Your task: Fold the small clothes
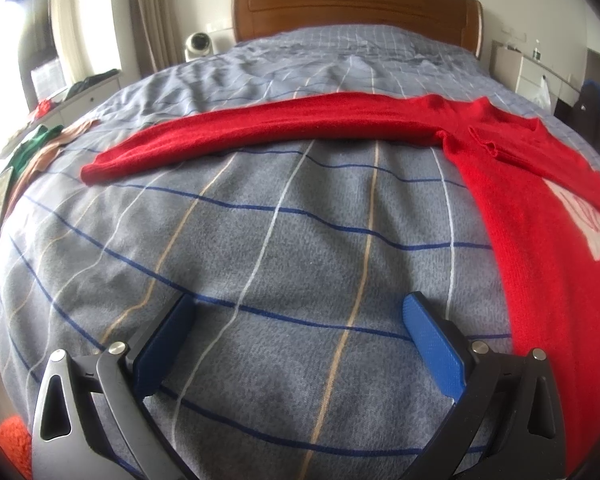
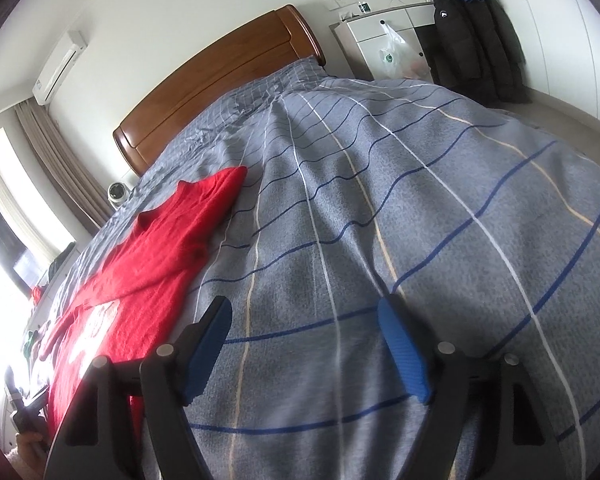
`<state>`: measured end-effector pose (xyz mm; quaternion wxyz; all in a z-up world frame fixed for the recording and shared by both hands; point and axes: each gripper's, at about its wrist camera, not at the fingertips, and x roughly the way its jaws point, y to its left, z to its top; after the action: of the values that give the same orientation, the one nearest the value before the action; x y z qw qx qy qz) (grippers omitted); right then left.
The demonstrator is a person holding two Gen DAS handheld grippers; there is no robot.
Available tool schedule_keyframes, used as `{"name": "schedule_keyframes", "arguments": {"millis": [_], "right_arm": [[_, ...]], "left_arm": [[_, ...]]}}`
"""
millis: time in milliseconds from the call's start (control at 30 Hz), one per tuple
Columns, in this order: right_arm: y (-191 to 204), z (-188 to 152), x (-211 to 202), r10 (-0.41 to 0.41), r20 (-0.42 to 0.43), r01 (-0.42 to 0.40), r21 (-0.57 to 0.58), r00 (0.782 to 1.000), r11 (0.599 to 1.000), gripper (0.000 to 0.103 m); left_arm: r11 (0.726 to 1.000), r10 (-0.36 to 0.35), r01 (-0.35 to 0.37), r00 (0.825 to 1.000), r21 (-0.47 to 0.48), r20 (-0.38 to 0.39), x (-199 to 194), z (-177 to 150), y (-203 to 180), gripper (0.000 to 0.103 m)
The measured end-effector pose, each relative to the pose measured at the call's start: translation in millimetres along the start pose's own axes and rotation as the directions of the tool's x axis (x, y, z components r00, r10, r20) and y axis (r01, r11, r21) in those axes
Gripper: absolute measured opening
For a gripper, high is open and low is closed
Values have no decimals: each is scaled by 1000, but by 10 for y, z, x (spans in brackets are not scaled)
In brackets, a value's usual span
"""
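My left gripper point(image 1: 296, 312) spread wide, empty, low centre of left wrist view over grey plaid duvet point(image 1: 260, 240). Red sweater point(image 1: 540, 200) flat at right of frame, sleeve point(image 1: 260, 136) stretched across middle toward left. My right gripper point(image 2: 304, 316) also spread, empty; sweater point(image 2: 148, 248) at its left, lower left of frame. Wooden headboard point(image 1: 356, 4) top.

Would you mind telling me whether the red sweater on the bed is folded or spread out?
Spread out: the red sweater lies flat on the bed, one sleeve stretched fully sideways.
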<state>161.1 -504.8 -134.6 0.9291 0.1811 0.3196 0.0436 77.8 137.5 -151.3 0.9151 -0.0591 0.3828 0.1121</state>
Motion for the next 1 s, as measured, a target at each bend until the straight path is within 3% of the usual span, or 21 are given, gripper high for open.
{"name": "schedule_keyframes", "arguments": {"millis": [600,667,767,867,1000], "right_arm": [[1,-4,-3,-2,0,2,-2,1000,1000,75],[2,-4,-3,-2,0,2,-2,1000,1000,76],[4,0,1,-5,-2,5,-4,1000,1000,76],[4,1,-1,-5,-1,5,-4,1000,1000,76],[-2,-1,-11,2,3,-2,-3,1000,1000,76]], "left_arm": [[1000,-4,4,1000,1,-8,24,17,13,102],[1000,-10,10,999,-8,-34,-5,38,30,103],[997,-75,72,992,-27,-100,-104,158,131,103],[980,-172,162,981,-114,-88,-234,433,456,103],[939,-208,177,975,-296,-75,-142,860,1185,103]]}}
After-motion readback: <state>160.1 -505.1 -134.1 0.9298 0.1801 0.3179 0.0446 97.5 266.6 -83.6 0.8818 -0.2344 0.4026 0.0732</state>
